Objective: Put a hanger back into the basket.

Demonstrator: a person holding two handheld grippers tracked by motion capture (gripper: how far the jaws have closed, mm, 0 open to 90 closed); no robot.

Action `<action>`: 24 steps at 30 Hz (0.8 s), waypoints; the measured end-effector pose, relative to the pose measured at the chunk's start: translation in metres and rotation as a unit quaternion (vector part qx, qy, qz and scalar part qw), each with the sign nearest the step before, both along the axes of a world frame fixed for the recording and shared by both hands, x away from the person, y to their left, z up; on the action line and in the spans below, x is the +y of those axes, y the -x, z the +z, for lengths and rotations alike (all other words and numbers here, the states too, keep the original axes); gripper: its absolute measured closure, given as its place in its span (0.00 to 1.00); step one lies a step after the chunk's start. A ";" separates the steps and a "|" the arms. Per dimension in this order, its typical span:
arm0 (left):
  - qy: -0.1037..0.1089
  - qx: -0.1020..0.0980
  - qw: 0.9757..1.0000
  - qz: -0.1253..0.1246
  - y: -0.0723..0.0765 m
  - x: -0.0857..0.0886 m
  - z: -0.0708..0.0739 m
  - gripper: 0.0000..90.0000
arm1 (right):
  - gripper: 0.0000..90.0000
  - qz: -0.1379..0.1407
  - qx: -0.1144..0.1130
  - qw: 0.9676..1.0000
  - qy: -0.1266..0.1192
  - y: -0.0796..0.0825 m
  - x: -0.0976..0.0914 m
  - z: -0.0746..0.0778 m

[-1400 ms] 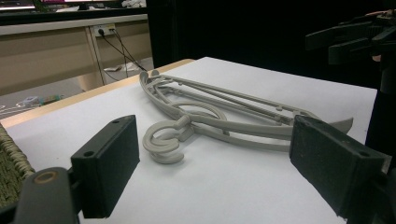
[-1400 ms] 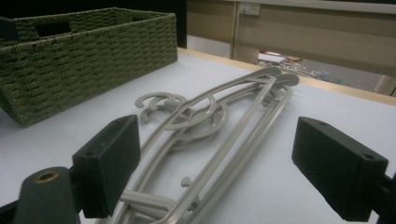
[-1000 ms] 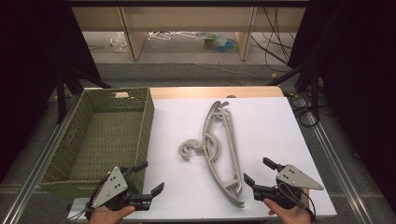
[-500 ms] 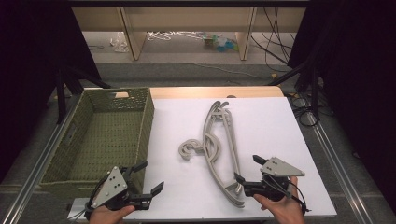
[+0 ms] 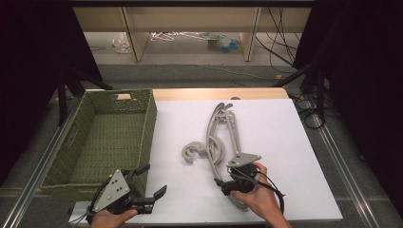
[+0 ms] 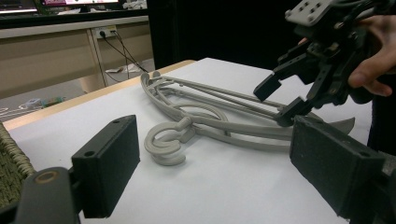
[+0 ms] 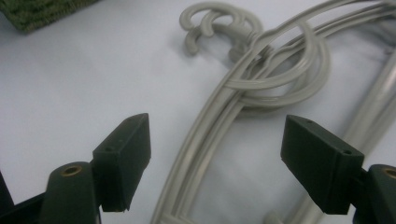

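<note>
No writing or brand mark could be read on anything in view. The grey plastic hangers lay stacked on the white table, right of the green woven basket, their curled hooks pointing toward it. The right gripper straddled the hangers' curved arms, its jaws wide, just closing, pads not touching. The left gripper stood wide and empty near the basket.
</note>
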State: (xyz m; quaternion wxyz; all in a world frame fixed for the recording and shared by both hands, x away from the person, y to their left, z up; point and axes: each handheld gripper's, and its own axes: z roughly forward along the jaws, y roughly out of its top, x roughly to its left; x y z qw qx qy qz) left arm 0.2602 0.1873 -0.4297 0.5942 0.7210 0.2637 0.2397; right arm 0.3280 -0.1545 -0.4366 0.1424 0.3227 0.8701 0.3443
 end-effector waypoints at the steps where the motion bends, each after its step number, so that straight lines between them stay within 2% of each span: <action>1: -0.002 -0.001 1.000 0.000 0.000 0.000 0.000 0.18 | 0.29 -0.002 -0.007 1.000 0.005 -0.003 0.006 -0.003; 3: 0.007 0.001 1.000 -0.001 0.000 -0.001 0.000 0.18 | 0.29 -0.005 0.004 1.000 0.025 -0.007 0.016 -0.007; 4: 0.004 0.002 1.000 0.000 0.001 0.000 0.000 0.18 | 0.32 -0.004 0.007 0.999 0.035 -0.010 0.020 -0.009; 5: 0.004 0.002 1.000 0.000 0.001 0.000 0.000 0.18 | 0.32 -0.004 0.007 0.999 0.035 -0.010 0.020 -0.009; 7: 0.003 0.002 1.000 -0.001 0.001 -0.001 0.000 0.18 | 0.37 0.001 0.029 0.998 0.061 -0.016 0.028 -0.011; 8: 0.003 0.002 1.000 -0.001 0.001 -0.001 0.000 0.18 | 0.39 0.001 0.023 0.998 0.065 -0.018 0.029 -0.013; 10: 0.003 0.002 1.000 -0.001 0.001 -0.001 0.000 0.18 | 0.43 0.007 0.025 0.997 0.072 -0.024 0.031 -0.014; 12: 0.003 0.002 1.000 -0.001 0.001 -0.001 0.000 0.18 | 0.44 0.000 0.032 0.997 0.076 -0.026 0.032 -0.014; 13: 0.008 -0.002 1.000 -0.004 0.000 -0.002 0.000 0.18 | 0.45 -0.002 0.041 0.995 0.086 -0.030 0.033 -0.017; 14: 0.007 -0.001 1.000 -0.004 0.000 -0.002 0.000 0.18 | 0.45 -0.002 0.041 0.995 0.086 -0.030 0.033 -0.017; 15: -0.005 -0.005 1.000 -0.005 0.000 -0.001 0.000 0.18 | 0.47 -0.007 0.047 0.995 0.093 -0.032 0.035 -0.019; 16: -0.005 -0.005 1.000 -0.005 0.000 -0.001 0.000 0.18 | 0.47 -0.007 0.047 0.995 0.093 -0.032 0.035 -0.019; 17: 0.002 0.001 1.000 -0.002 0.001 -0.002 0.000 0.18 | 0.51 -0.004 0.054 0.994 0.099 -0.035 0.036 -0.020; 19: -0.001 0.003 1.000 -0.004 0.000 -0.002 -0.001 0.18 | 0.55 -0.002 0.061 0.993 0.097 -0.036 0.038 -0.022; 24: 0.000 0.000 1.000 -0.007 0.001 -0.003 0.000 0.18 | 0.57 -0.009 0.070 0.993 0.098 -0.038 0.038 -0.021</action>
